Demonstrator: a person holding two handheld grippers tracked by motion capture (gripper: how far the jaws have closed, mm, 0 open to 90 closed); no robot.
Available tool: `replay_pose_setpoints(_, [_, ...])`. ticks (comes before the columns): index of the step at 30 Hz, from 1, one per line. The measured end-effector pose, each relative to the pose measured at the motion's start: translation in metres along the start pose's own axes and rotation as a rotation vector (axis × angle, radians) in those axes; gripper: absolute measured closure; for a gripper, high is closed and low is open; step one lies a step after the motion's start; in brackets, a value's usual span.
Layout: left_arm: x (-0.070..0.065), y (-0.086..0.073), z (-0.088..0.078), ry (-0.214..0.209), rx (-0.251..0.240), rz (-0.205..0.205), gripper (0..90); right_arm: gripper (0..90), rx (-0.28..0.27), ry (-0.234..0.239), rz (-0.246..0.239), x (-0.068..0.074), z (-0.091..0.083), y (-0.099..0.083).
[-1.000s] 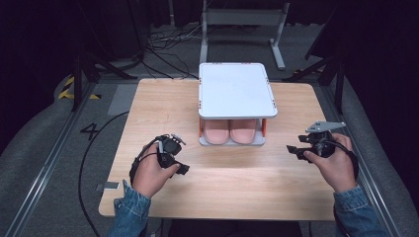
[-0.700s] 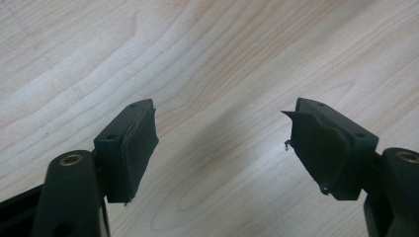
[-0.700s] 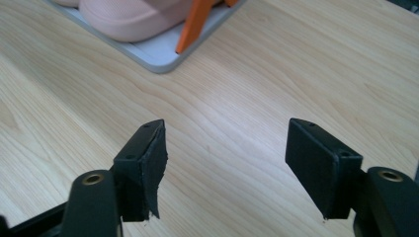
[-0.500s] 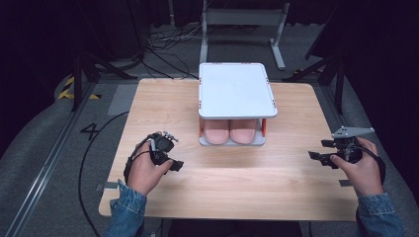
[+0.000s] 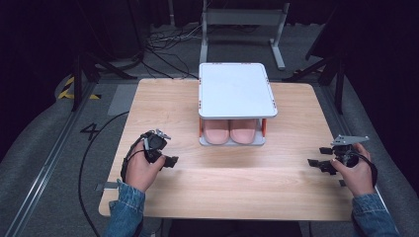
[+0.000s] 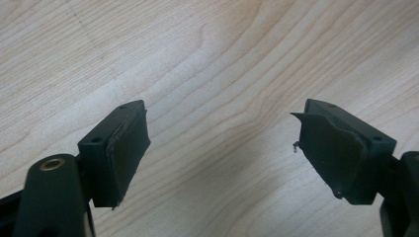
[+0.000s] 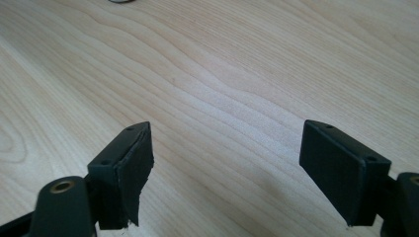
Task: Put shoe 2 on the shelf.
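A white shelf rack (image 5: 236,90) stands at the middle of the wooden table (image 5: 163,103). A pair of pink shoes (image 5: 230,131) lies under its top board, toes facing me. My left gripper (image 5: 168,160) (image 6: 220,126) hovers over bare wood to the left of the rack, open, pointing right. At the table's right edge my right gripper (image 5: 316,163) (image 7: 227,136) is open and points left. Both sets of jaws have just been opening, and nothing is between them.
Bare wood lies between the two grippers in front of the rack. A grey metal stand (image 5: 243,19) and cables (image 5: 163,42) are on the floor behind the table. A yellow-black floor marking (image 5: 66,89) is at the left.
My right hand has moved to the right and toward me, reaching the table's right edge. The left hand has drifted a little to the left. The rack and shoes have stayed put.
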State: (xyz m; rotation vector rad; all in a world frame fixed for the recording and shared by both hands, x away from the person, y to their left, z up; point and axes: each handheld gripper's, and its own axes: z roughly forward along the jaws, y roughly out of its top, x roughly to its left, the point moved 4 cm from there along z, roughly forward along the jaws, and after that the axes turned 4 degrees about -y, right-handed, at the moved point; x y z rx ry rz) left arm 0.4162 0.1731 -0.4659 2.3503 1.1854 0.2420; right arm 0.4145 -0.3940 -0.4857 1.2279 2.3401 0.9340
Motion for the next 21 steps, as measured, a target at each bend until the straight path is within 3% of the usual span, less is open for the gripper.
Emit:
replay_pose_setpoints(6, [0.004,-0.002,0.005,-0.003,-0.004,-0.01,19.3,19.0,-0.036,0.022,-0.041,0.003,0.015,-0.005])
replay_pose_setpoints(12, [0.005,-0.003,0.01,-0.009,-0.036,-0.016,19.6,16.7,-0.008,0.011,-0.034,0.003,0.024,-0.009])
replay_pose_setpoints(15, [0.003,-0.002,0.012,-0.021,-0.034,-0.017,19.1,14.7,-0.022,-0.018,-0.04,0.003,0.027,-0.009])
replay_pose_setpoints(18, [0.002,-0.002,0.013,-0.033,-0.034,-0.015,18.9,14.1,-0.062,-0.077,0.02,0.005,0.031,-0.009])
replay_pose_setpoints(21, [0.001,-0.001,0.013,-0.035,-0.036,-0.012,19.0,13.7,-0.067,-0.091,0.028,0.005,0.032,-0.009])
